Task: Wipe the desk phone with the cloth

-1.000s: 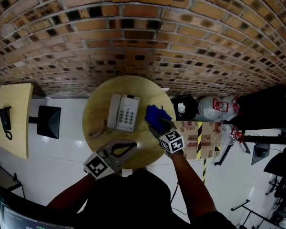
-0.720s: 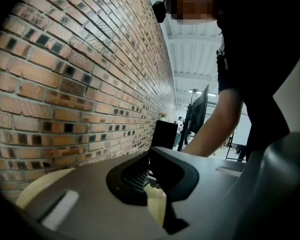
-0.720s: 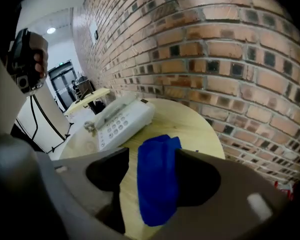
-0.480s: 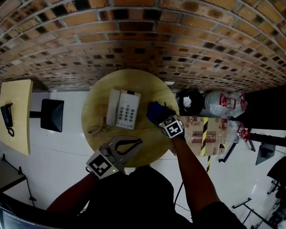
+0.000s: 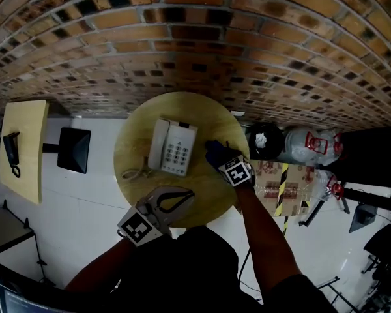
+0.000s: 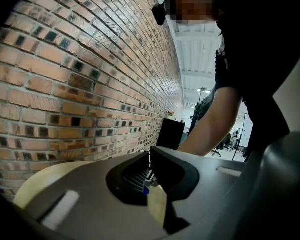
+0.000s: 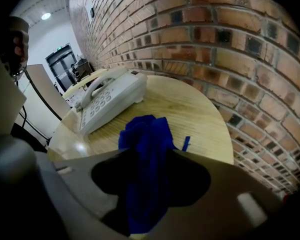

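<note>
A white desk phone [image 5: 173, 147] [image 7: 107, 101] lies on the round wooden table [image 5: 202, 119], its handset on the cradle. Right of it sits a crumpled blue cloth [image 5: 214, 152] [image 7: 145, 134]. My right gripper [image 5: 221, 162] [image 7: 150, 154] points steeply down onto the cloth. Its jaws have just been closing with the cloth between them, and they now pinch a bunched fold of it. My left gripper [image 5: 188, 194] [image 6: 150, 160] hovers over the table's near edge, shut and empty, its tips meeting.
The phone's coiled cord [image 5: 133, 173] trails off its left side. A brick wall [image 5: 195, 44] rises behind the table. At the left stand a second yellow table [image 5: 23, 142] and a black box [image 5: 73, 150]. A bin with a white bag [image 5: 260, 142] stands at the right.
My right gripper has come down and forward onto the blue cloth, covering much of it. The left gripper has barely shifted. The phone has not moved.
</note>
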### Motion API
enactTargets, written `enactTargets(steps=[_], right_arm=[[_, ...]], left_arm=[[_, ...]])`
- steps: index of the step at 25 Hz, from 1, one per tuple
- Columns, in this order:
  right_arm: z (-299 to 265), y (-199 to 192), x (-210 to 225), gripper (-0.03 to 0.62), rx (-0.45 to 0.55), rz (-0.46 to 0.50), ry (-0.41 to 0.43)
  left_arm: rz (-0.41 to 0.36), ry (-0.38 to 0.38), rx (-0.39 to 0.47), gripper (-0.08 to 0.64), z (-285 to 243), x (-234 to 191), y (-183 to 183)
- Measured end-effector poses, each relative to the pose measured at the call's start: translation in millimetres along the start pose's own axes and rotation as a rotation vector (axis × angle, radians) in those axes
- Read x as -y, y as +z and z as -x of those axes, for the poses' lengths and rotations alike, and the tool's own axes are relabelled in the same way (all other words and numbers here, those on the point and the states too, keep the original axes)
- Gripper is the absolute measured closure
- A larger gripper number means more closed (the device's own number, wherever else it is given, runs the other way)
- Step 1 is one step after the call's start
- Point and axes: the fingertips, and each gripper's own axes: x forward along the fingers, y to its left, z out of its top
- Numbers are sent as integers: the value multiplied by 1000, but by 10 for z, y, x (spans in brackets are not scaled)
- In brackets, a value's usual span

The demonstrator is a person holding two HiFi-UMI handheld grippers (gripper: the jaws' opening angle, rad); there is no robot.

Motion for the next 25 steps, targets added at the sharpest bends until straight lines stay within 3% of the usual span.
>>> enactTargets(steps=[2,6,11,18,25], right_arm=[[-11,3,-56,455,-5,16,13],[50,78,-122,502,33,31,6],[182,420,-264,506,113,59,6],[364,1274,-547,506,238,156,25],[-15,1755,-614,506,179,286,60]], left_arm=[[4,7,-6,555,30,15,-14],[-11,22,4,555,117,57,22],[-30,51,41,555,318,58,118],[-17,109,75,555,629,24,194],[-19,179,88,555,1044,-18,140]])
